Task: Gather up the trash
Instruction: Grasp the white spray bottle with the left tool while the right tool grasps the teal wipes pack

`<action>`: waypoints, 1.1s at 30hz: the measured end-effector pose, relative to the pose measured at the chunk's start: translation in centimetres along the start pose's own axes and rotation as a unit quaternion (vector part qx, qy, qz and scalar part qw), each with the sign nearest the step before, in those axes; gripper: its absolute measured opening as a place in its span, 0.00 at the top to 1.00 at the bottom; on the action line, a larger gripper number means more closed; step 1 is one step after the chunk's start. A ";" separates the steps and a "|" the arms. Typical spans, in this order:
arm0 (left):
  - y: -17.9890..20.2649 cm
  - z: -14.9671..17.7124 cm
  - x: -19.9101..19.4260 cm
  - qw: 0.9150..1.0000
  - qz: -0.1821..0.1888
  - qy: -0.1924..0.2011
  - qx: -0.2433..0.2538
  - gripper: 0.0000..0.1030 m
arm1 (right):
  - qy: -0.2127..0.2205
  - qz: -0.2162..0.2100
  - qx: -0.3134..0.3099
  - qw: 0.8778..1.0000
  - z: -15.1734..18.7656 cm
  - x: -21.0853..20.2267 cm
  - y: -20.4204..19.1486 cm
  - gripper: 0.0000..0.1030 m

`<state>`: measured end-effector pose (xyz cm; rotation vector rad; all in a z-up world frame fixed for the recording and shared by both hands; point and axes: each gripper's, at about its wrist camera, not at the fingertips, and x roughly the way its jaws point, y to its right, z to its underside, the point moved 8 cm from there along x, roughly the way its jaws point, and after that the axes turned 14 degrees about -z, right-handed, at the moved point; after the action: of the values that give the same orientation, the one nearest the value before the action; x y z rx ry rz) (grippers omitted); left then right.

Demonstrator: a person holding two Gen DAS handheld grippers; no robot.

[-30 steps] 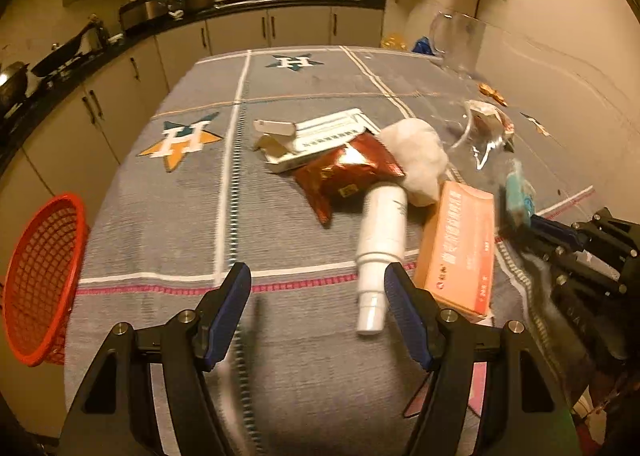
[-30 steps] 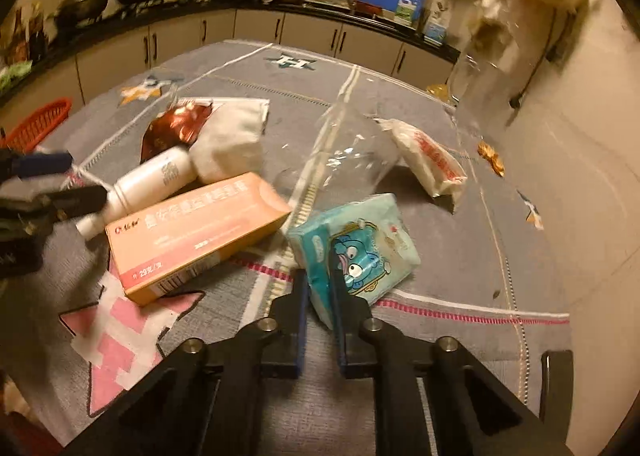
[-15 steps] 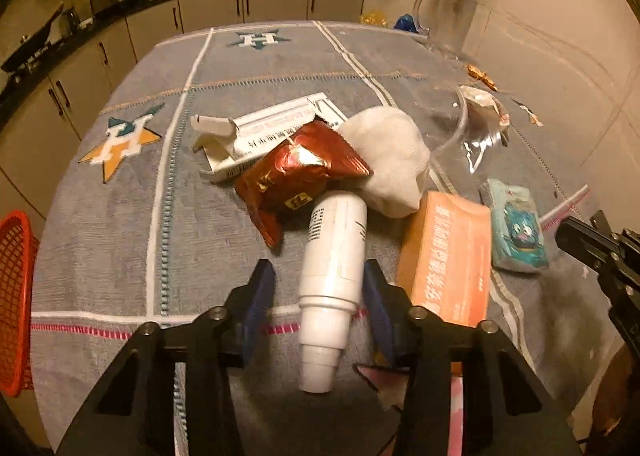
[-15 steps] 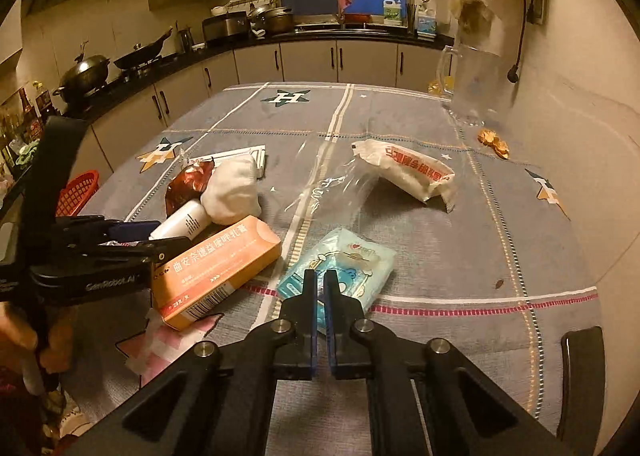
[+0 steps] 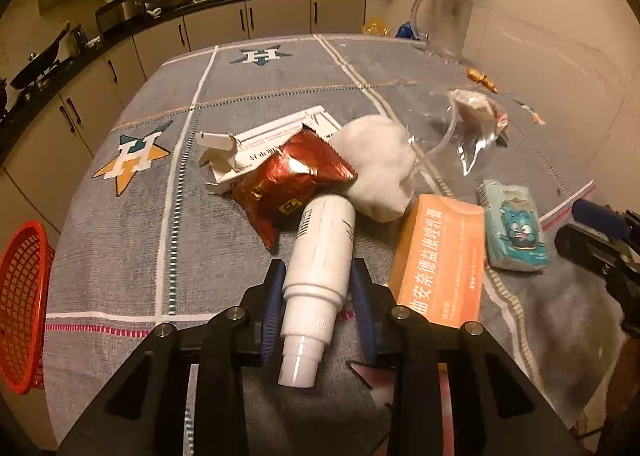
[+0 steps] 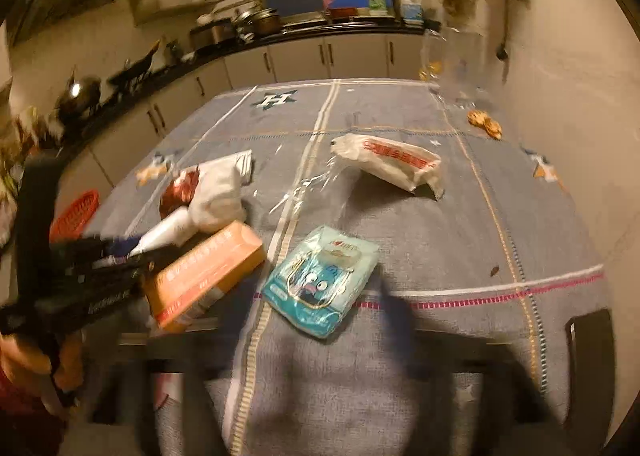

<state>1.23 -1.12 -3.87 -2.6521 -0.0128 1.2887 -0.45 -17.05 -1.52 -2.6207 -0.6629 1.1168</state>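
Left gripper [image 5: 318, 292] straddling white bottle [image 5: 318, 268] at lower centre; orange box [image 5: 438, 262] just right, red basket [image 5: 22, 288] far left.

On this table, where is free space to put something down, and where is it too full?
Free: the gray cloth between the red basket and the white bottle, and around the far star. Crowded: the middle, from white carton to orange box.

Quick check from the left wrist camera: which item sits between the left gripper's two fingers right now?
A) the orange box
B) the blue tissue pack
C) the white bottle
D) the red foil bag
C: the white bottle lies between the fingers of the left gripper; the orange box sits just outside its right finger.
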 end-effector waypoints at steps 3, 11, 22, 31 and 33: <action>-0.6 0.0 -0.7 1.000 -0.005 0.009 -0.004 0.70 | 0.000 0.004 0.023 1.000 -0.5 0.2 0.8 0.19; -1.5 0.0 -1.1 1.000 0.001 0.017 -0.012 0.70 | -0.064 0.025 0.051 0.996 0.4 4.3 1.8 0.33; -1.3 0.2 0.0 1.000 0.008 0.005 -0.014 0.71 | -0.073 0.039 0.018 0.996 0.3 6.0 1.1 0.56; -0.9 0.4 1.1 1.000 -0.003 -0.004 -0.015 0.72 | -0.056 0.032 0.020 0.998 0.2 4.3 1.1 0.83; -1.1 0.4 0.8 1.000 -0.004 0.000 -0.019 0.72 | -0.051 0.030 0.023 0.998 0.1 3.8 1.1 0.85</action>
<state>1.56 0.09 -4.54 -2.6796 -0.0488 1.2990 2.20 -16.17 -4.37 -2.5760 -0.5736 1.2748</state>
